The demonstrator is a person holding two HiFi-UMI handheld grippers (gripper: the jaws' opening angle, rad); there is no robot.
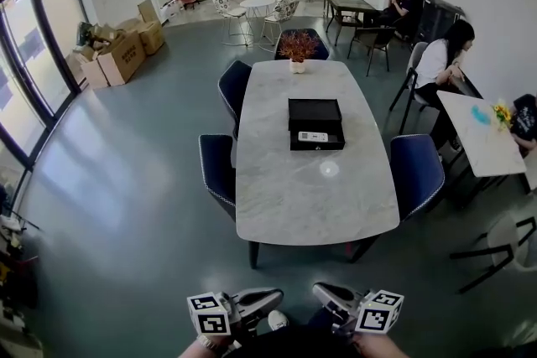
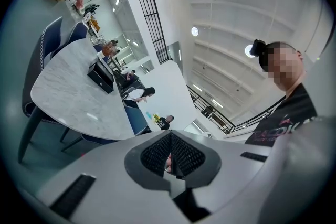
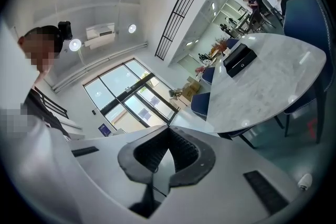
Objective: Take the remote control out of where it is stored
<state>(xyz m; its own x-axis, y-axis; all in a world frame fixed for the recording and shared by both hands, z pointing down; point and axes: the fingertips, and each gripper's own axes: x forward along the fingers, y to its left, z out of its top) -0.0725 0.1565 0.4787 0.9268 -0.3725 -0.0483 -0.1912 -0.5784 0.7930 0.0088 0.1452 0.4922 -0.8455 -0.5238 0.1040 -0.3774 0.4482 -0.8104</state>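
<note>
A black storage box [image 1: 315, 123] stands open in the middle of the white marble table [image 1: 310, 197]. The pale remote control [image 1: 312, 136] lies inside the box's front half. Both grippers hang low near my body, well short of the table's near edge. My left gripper [image 1: 278, 295] is shut with nothing in it, and so is my right gripper [image 1: 318, 290]. In the left gripper view the left gripper [image 2: 170, 136] tilts upward, with the table [image 2: 73, 97] and box [image 2: 101, 77] far off to the left. The right gripper [image 3: 168, 131] sees the table [image 3: 268, 78] and box [image 3: 240, 59] at the upper right.
Blue chairs [image 1: 216, 168] [image 1: 417, 172] stand along the table's sides. A potted plant [image 1: 298, 46] sits at its far end. People sit at tables on the right [image 1: 440, 59]. Cardboard boxes [image 1: 122, 50] lie at the left by the windows.
</note>
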